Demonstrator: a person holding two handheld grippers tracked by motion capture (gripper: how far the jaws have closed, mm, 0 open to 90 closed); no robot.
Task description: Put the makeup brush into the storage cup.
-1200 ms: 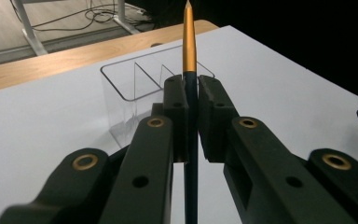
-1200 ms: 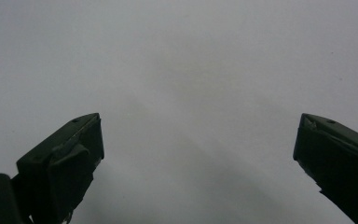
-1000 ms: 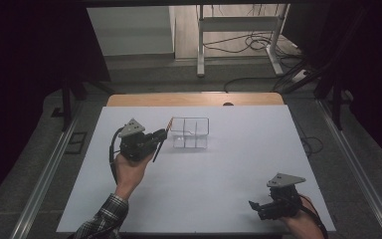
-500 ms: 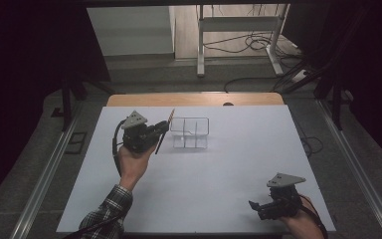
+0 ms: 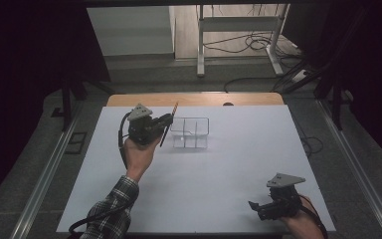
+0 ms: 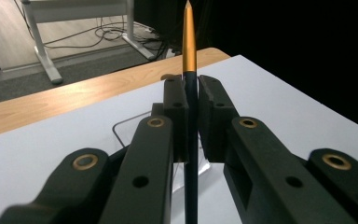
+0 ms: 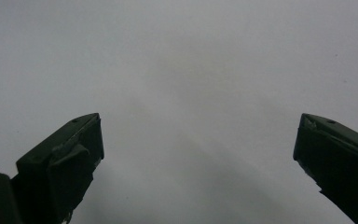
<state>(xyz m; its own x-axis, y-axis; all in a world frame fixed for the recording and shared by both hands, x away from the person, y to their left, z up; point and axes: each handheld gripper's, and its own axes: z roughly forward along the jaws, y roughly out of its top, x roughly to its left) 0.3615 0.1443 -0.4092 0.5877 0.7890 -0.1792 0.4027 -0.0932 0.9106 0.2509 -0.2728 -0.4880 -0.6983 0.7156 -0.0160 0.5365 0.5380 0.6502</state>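
One pencil (image 6: 189,93) is what I hold, pinched upright between the jaws of my left gripper (image 6: 189,100), its dark shaft running down between the two black pads and its orange upper part ending in a sharpened tip above them. From the high view the pencil (image 5: 168,125) stands slightly tilted just left of a clear divided tray (image 5: 191,133), the tip leaning toward the tray's far left corner, and I cannot tell whether its lower end touches the tray's near left edge. My left gripper (image 5: 165,122) sits just left of that tray, held above the white surface (image 5: 219,174) by my left hand (image 5: 139,152), a plaid sleeve (image 5: 113,201) trailing back toward the near edge. In the left gripper view the tray's rounded clear rim (image 6: 121,133) shows behind and below the jaws. A strip of bare wood (image 5: 194,98) runs along the surface's far side, beyond the tray. My right gripper (image 5: 256,207) rests well apart from the tray, at the near right corner of the surface; its jaws stand wide with nothing between them, looking down on plain white in the right gripper view (image 7: 193,154).
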